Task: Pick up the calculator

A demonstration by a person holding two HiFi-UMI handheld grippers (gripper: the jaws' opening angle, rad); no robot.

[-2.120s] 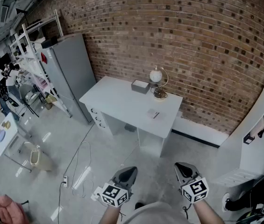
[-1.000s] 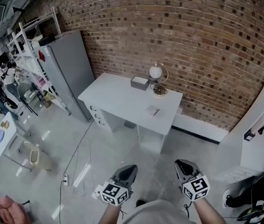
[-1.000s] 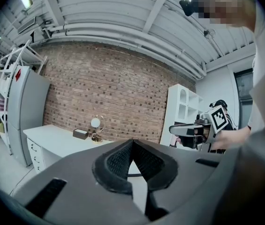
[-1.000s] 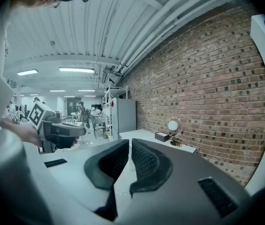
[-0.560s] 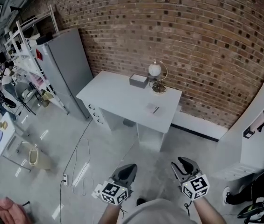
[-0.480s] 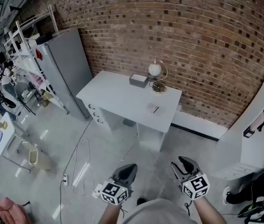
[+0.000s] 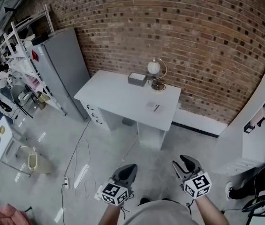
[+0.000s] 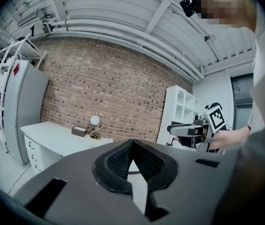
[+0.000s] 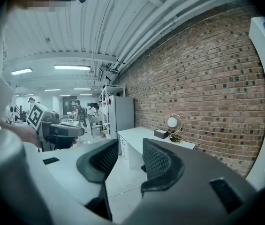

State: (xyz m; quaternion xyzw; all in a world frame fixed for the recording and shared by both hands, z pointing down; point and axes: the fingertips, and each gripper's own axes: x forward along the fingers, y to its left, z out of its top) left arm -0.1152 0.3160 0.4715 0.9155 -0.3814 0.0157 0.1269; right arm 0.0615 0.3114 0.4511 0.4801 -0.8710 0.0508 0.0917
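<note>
White tabletop [image 7: 118, 97] stands against the brick wall [image 7: 193, 41]. I record the calculator [image 7: 151, 106] lying flat on it, toward its right end: a small pale grey slab. A thin dark pen-like item [image 7: 156, 108] lies just beside it on the right. At this range I cannot confirm its keys or display.

Behind the calculator, along the wall edge of the tabletop, sit a grey box [image 7: 137, 78] and a globe lamp [image 7: 154, 70], both apart from it. A tall grey cabinet [image 7: 64, 69] stands to the left of the tabletop.

Left hand-held gripper [image 7: 127, 168]: held low over the concrete floor [image 7: 104, 149] and pointing toward the tabletop. Its own view shows the two pads meeting at the tips with nothing between them, so the jaws are together and empty.

Right hand-held gripper [image 7: 184, 161]: also low over the floor, beside the left one. Its jaws have just been opening and now stand wide apart. Only floor and the distant tabletop show through the gap, so nothing is held.

Position finding: the calculator is well apart from both hand-held grippers. It lies ahead of them across open floor, on a line that falls between the two. Neither touches the tabletop or anything on it. In both gripper views the tabletop is visible, but the calculator is too small to make out.
</note>
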